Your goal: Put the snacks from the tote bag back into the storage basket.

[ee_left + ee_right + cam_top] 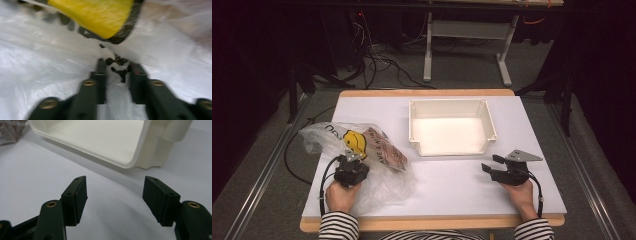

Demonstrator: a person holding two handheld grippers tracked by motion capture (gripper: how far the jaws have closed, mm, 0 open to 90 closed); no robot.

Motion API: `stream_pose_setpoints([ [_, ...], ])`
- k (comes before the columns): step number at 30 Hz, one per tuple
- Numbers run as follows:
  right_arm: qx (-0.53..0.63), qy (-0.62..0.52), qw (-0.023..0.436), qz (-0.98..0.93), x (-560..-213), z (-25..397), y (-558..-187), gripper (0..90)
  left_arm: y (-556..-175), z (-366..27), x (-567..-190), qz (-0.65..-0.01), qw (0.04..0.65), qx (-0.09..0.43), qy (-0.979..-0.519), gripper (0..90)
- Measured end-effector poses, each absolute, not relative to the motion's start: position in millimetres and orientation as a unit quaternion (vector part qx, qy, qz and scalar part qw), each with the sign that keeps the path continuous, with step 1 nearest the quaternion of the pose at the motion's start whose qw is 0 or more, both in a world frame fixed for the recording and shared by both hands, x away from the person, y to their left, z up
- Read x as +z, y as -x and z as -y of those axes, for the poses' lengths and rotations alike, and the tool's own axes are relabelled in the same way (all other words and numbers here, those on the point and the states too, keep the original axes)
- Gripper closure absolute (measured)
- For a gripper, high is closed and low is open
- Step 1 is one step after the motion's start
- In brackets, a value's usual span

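Left gripper [353,161]: at about 8 o'clock on the table, in the person's left hand [341,196]; its jaws are clenched on a fold of the plastic bag [377,185], and in the left gripper view [115,68] the film with black print sits pinched between the two black jaws.
Plastic bag: clear, crumpled, lying on the left half of the white table [452,185], from about 9 o'clock down toward 7 o'clock; the left gripper touches its middle.
Yellow patch [354,140]: a yellow print with dark marks on the bag, just beyond the left gripper at its 12 o'clock; in the left gripper view it is blurred, above the jaws [100,15].
Brown packet [385,149]: inside the bag, at the left gripper's 2 o'clock, lying flat and slanted.
Right gripper [495,164]: at about 4 o'clock on the table, in the right hand [521,196]; released, its jaws spread wide with only bare tabletop between them [115,195].
White tray [414,122]: open-topped, near the table's centre toward 12 o'clock, well apart from the bag; it lies at the right gripper's 11 o'clock, and its rounded corner [140,147] shows near the right gripper's jaw tips.
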State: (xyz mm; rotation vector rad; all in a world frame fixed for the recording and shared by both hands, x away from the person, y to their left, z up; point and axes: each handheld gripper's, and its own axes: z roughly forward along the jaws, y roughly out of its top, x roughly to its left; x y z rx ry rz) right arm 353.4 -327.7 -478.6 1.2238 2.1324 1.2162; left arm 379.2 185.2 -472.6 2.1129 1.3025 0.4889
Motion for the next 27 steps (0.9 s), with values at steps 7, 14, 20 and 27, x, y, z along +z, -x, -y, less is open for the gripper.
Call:
stream_pose_setpoints([
  [7,0.428,-0.428,0.206,-0.768,-478,325,-351,37.3,-374,-178,-473,-0.467,0.309,0.182,-0.808,89.4],
  [14,0.427,-0.428,0.209,-0.768,-478,324,-351,37.3,-367,-169,-474,-0.454,0.327,0.172,-0.811,89.6],
  [20,0.429,-0.431,0.209,-0.766,-478,325,-351,37.3,-360,-156,-471,-0.441,0.349,0.172,-0.809,89.7],
  [27,0.420,-0.423,0.220,-0.772,-478,322,-349,39.9,-357,-148,-470,-0.433,0.363,0.176,-0.806,89.7],
])
